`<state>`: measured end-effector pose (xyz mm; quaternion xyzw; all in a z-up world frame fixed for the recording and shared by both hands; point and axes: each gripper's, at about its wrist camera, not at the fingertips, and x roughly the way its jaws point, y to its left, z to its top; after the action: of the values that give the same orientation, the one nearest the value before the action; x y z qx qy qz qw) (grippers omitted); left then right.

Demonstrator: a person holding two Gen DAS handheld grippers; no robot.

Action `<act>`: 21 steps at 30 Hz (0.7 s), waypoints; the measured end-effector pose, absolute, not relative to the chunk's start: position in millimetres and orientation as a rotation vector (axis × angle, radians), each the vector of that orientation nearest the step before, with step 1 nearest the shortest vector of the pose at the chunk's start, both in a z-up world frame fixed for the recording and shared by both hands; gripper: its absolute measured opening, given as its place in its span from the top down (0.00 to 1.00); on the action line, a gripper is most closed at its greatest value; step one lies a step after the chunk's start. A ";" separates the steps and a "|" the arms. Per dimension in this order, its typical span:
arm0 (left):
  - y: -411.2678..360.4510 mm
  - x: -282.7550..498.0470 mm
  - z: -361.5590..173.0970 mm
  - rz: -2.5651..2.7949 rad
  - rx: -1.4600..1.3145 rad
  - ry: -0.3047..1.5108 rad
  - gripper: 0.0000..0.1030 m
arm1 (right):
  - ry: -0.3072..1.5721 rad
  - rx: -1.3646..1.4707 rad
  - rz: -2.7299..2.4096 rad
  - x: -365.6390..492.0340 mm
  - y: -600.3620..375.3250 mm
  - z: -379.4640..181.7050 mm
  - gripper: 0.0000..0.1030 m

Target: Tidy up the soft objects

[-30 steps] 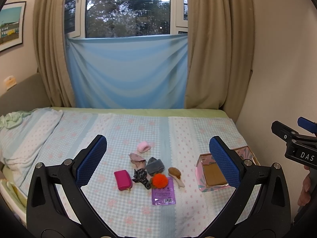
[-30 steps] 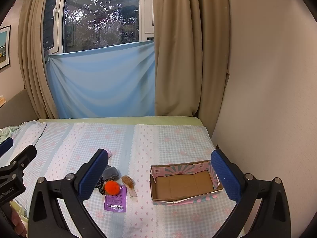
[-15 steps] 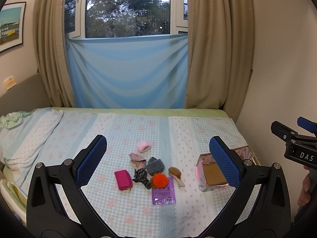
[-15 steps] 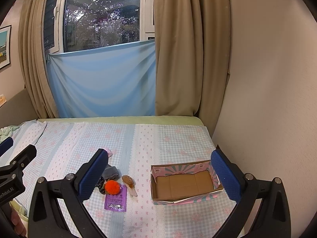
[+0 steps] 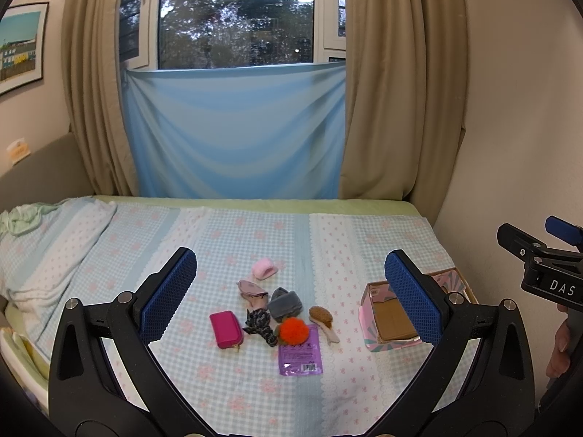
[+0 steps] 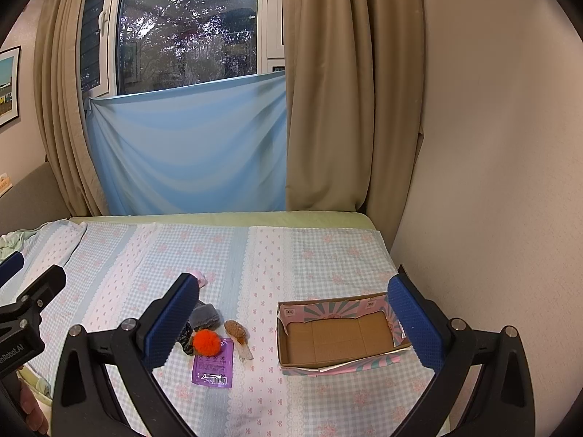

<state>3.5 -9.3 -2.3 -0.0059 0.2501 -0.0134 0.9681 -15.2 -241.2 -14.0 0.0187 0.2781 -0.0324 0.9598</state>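
Left wrist view: left tongs wide, empty, above the bed. Soft items cluster mid-bed toward its near edge: pink roll, grey plush band, orange pompom lying on a purple sachet, magenta pouch, dark scrunchie. All look light and compressible; judgement: pinch each across its bulk, the slick, flat sachet by an edge.

Right wrist view: right tongs wide, empty. Open cardboard box sits near the bed's right edge, nothing inside; pompom well left of it.
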 end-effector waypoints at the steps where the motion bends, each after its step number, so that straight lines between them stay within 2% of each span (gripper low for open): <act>1: -9.2 3.2 -2.6 -0.027 -0.012 0.506 0.01 | 0.564 0.038 -0.066 -15.9 -241.1 -13.7 0.00; 13: -7.1 -4.1 -5.5 -0.007 -0.040 0.485 0.01 | 0.568 0.031 -0.057 -13.9 -240.7 -15.1 0.00; 21: 12.2 10.0 -40.0 0.086 -0.083 0.594 0.01 | 0.638 -0.035 0.016 3.4 -231.9 -35.8 0.00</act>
<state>10.0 12.2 -40.0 -0.0410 0.2926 0.0426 0.9544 3.4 -231.9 -35.8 -0.0173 0.3135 0.0080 0.9494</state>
